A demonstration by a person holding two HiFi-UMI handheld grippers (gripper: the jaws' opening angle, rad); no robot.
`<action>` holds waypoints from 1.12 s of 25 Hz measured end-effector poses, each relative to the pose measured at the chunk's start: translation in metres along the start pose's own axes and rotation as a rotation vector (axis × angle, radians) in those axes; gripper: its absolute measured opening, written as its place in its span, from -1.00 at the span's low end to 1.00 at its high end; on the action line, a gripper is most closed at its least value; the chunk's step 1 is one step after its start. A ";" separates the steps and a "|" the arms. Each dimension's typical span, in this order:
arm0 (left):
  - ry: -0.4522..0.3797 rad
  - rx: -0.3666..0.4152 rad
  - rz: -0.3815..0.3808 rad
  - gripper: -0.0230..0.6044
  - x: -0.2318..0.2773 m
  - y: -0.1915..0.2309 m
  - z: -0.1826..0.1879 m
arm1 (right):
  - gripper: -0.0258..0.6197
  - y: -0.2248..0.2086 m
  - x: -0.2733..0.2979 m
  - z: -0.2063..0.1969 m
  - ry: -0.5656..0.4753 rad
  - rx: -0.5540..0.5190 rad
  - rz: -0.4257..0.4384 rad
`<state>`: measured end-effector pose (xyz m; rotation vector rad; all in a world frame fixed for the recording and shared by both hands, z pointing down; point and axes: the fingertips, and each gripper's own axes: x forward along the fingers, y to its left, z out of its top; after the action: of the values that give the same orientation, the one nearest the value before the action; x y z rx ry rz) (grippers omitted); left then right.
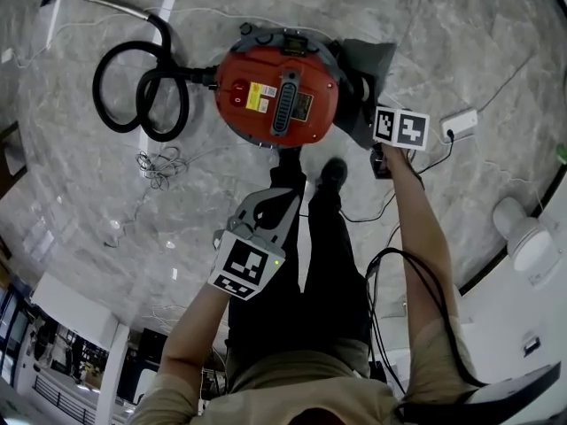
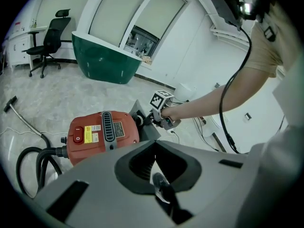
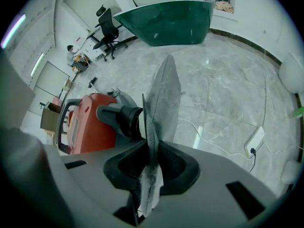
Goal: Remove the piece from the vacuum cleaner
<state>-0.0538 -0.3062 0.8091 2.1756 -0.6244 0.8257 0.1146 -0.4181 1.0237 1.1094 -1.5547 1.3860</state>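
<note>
The red vacuum cleaner (image 1: 279, 91) stands on the marble floor, its black hose (image 1: 142, 87) coiled to its left. A flat grey bag-like piece (image 1: 368, 82) hangs from the black port on its right side. My right gripper (image 1: 372, 144) is at that piece's lower edge. In the right gripper view the piece (image 3: 164, 99) runs edge-on between the jaws, and the right gripper (image 3: 154, 146) is shut on it. My left gripper (image 1: 297, 193) hovers in front of the vacuum (image 2: 102, 134), above my legs. Its jaws meet with nothing between them, left gripper (image 2: 154, 144).
A white power strip (image 1: 459, 124) and loose cables lie on the floor to the right. A tangle of thin wire (image 1: 159, 162) lies left of my feet. A green counter (image 2: 107, 61) and an office chair (image 2: 50, 37) stand further off. My shoe (image 1: 332, 173) is close to the vacuum.
</note>
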 end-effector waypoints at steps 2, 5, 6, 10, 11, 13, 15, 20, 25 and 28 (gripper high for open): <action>0.000 0.005 -0.004 -0.92 0.006 -0.001 0.000 | -0.81 0.002 0.000 -0.001 0.001 -0.041 0.017; -0.012 0.017 0.003 -0.92 0.012 0.004 0.008 | -0.83 0.004 0.000 0.000 -0.010 -0.110 -0.003; -0.017 0.016 0.009 -0.92 0.013 0.006 0.010 | -0.83 0.003 -0.001 -0.001 -0.016 -0.119 -0.012; -0.012 0.026 0.028 -0.92 0.013 0.014 0.012 | -0.84 -0.003 0.000 -0.005 -0.037 -0.294 -0.135; -0.008 0.033 0.031 -0.92 0.013 0.015 0.011 | -0.84 -0.004 0.000 -0.006 -0.048 -0.293 -0.146; -0.005 0.042 0.034 -0.92 0.014 0.016 0.012 | -0.84 -0.005 -0.001 -0.005 -0.068 -0.235 -0.133; -0.010 0.039 0.037 -0.92 0.015 0.017 0.013 | -0.84 -0.006 -0.001 -0.004 -0.078 -0.236 -0.128; 0.014 0.039 0.031 -0.92 0.012 0.013 0.000 | -0.84 -0.010 0.001 -0.008 -0.057 -0.325 -0.125; 0.021 0.040 0.037 -0.92 0.010 0.016 -0.004 | -0.84 -0.017 -0.002 -0.006 -0.055 -0.501 -0.179; 0.024 0.039 0.042 -0.92 0.009 0.016 -0.005 | -0.84 -0.020 -0.003 -0.004 -0.081 -0.428 -0.171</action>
<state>-0.0598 -0.3145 0.8257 2.1911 -0.6490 0.8916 0.1343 -0.4140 1.0282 1.0116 -1.6714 0.8502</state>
